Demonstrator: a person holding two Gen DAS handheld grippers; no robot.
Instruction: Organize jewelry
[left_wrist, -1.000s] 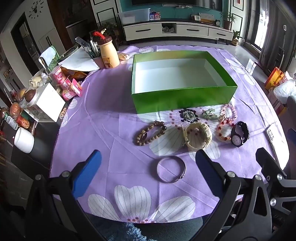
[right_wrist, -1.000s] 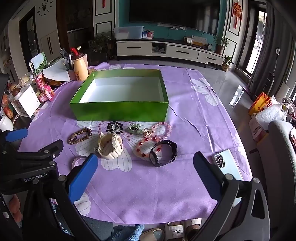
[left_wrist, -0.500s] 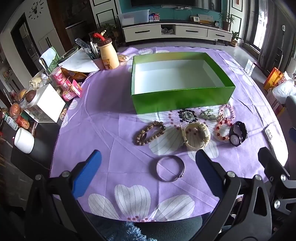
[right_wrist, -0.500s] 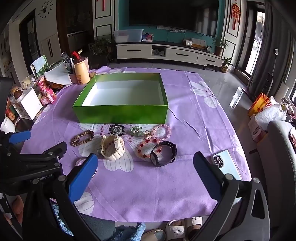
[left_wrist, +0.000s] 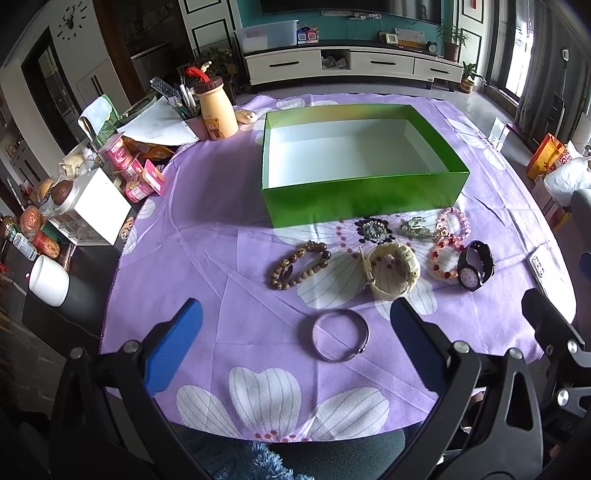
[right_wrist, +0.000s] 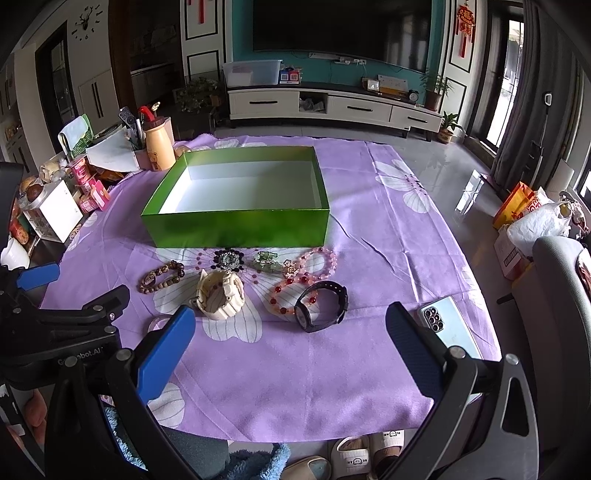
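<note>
Tablecloth (left_wrist: 221, 229): purple with white flower print. Box (left_wrist: 362, 199): green outside, white inside. Wristwatch (right_wrist: 325, 302): black. Chunky bracelet (left_wrist: 393, 271): cream. Bead bracelet (left_wrist: 299, 264): brown. Bangle (left_wrist: 340, 340): silver. Gripper pads (left_wrist: 173, 345): blue.

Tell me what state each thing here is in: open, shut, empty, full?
Green box: open, no lid, empty.
Left gripper: open, holding nothing.
Right gripper: open, holding nothing.
Black watch: strap closed in a loop, on its side.
Silver bangle: flat on the cloth.

left wrist: above near table edge, faces green box (left_wrist: 364, 173) | right wrist: same, further right | shared: box
</note>
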